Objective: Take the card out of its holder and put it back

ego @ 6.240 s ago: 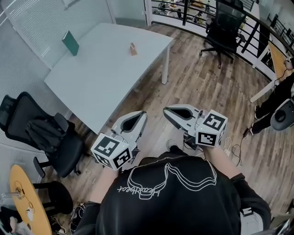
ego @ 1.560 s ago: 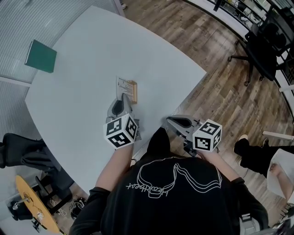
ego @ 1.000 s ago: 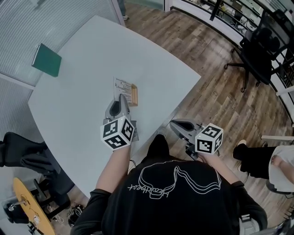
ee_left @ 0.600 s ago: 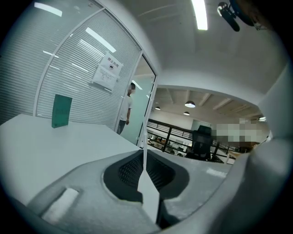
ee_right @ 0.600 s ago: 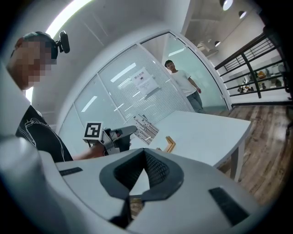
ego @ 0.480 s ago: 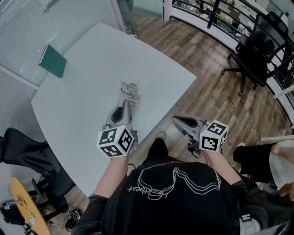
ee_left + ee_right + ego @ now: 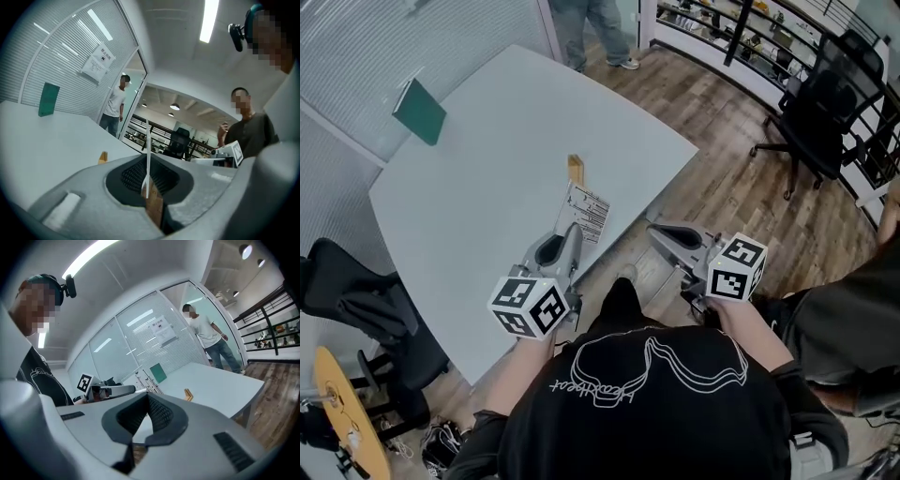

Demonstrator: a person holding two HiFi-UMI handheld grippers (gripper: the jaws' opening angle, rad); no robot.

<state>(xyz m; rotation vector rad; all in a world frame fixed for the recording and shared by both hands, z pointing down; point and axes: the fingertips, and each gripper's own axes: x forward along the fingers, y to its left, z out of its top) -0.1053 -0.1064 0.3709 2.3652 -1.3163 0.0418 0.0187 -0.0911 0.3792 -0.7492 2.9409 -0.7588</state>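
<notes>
A small wooden card holder stands alone on the white table. My left gripper is shut on a white printed card and holds it in the air, nearer me than the holder and clear of it. In the left gripper view the card shows edge-on between the pads, with the holder beyond. My right gripper hangs shut and empty off the table's near edge. In the right gripper view, the holder and the card are to the left.
A green book leans at the table's far left corner against the glass wall. Black office chairs stand at the left and far right. One person stands beyond the table, another close on my right.
One second ago the card stood in the wooden holder with my left gripper at it. The left gripper has since pulled the card out and drawn it toward me. The holder stays put.
</notes>
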